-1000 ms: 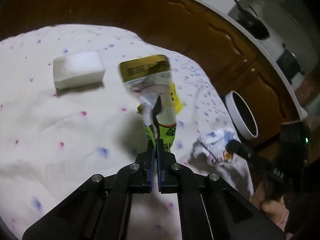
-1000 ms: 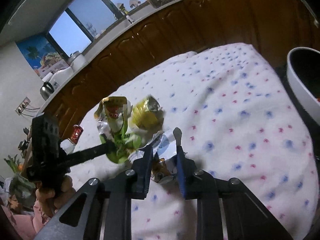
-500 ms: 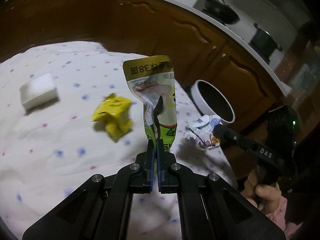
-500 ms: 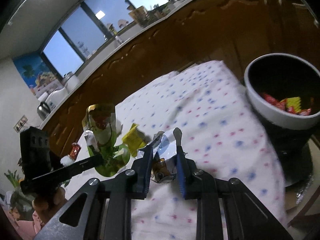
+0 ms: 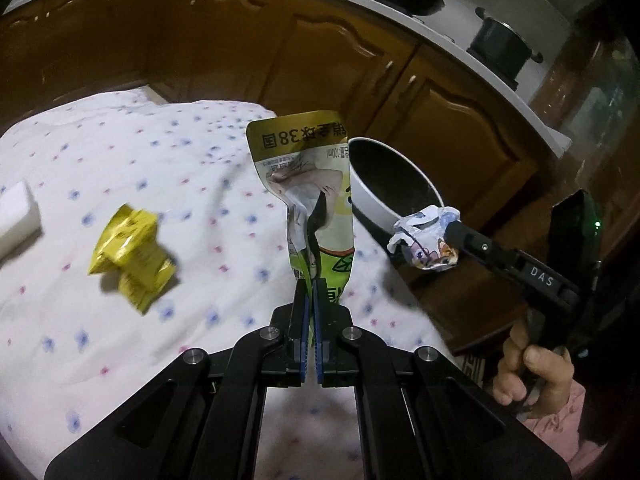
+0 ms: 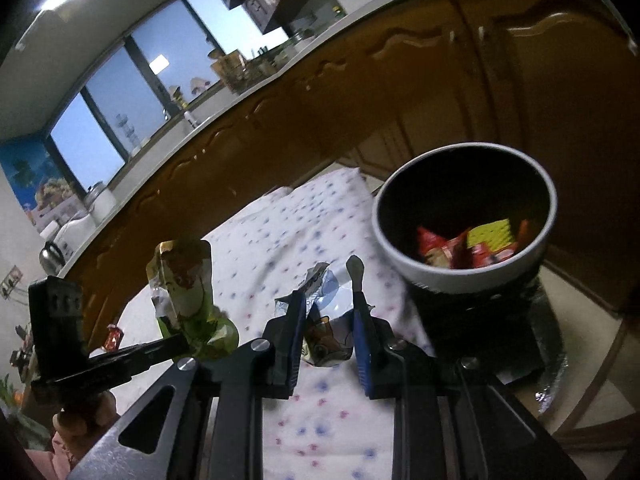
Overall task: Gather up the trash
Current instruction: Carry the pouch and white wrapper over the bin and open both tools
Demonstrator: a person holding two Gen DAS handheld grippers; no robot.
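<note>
Green-gold pouch (image 5: 316, 200) upright, crumpled wrapper (image 5: 426, 238) aloft, yellow packet (image 5: 130, 258) on cloth.

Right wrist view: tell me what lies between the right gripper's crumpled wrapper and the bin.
Only bare dotted tablecloth separates the crumpled wrapper from the bin, as the right wrist view shows.

A white block (image 5: 16, 220) lies on the dotted cloth (image 5: 168, 152). Wooden cabinets (image 5: 320, 48) stand behind; a kettle (image 6: 51, 258) sits on the counter (image 6: 256, 92).
</note>
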